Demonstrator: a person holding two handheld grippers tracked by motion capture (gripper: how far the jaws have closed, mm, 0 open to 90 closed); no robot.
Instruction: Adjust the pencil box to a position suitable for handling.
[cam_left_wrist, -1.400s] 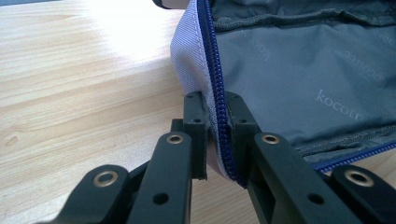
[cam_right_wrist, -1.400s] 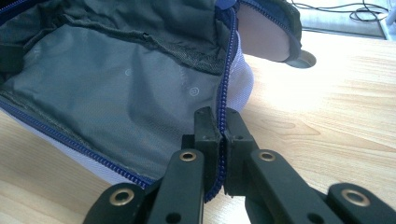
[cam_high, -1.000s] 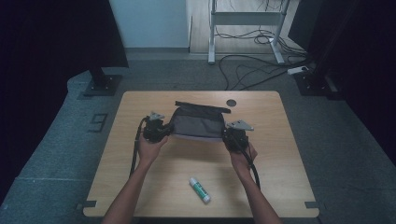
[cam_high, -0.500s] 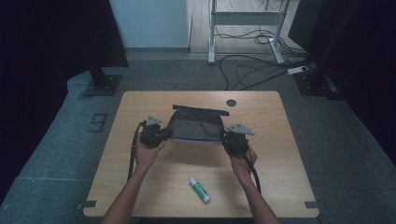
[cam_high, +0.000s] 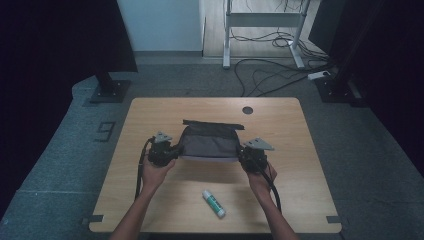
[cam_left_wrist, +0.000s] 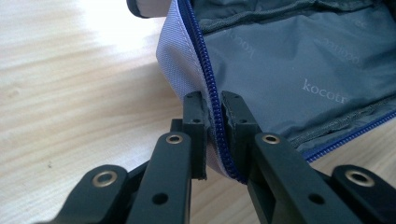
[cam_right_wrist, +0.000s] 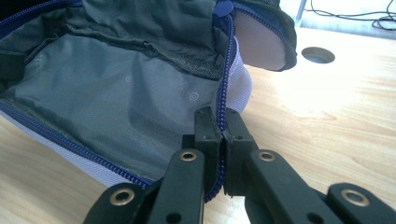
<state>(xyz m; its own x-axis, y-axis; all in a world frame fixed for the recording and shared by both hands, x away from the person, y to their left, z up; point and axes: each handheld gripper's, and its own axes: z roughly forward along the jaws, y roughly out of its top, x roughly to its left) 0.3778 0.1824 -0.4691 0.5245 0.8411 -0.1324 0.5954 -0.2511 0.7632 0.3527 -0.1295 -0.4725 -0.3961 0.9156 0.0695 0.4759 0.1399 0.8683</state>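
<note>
Pulled nearer, pouch hangs between both claws.

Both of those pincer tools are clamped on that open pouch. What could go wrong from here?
1. Each gripper pinches just a narrow strip beside the blue zipper; the left gripper or right gripper might slip off if the person pulls harder.
2. Stretched between the two, the pouch could strain at its zipper seam.
3. If one grip lets go, the pouch mouth may flop shut, so the glue stick lying nearer the person would be harder to put inside, if that is the aim.
</note>
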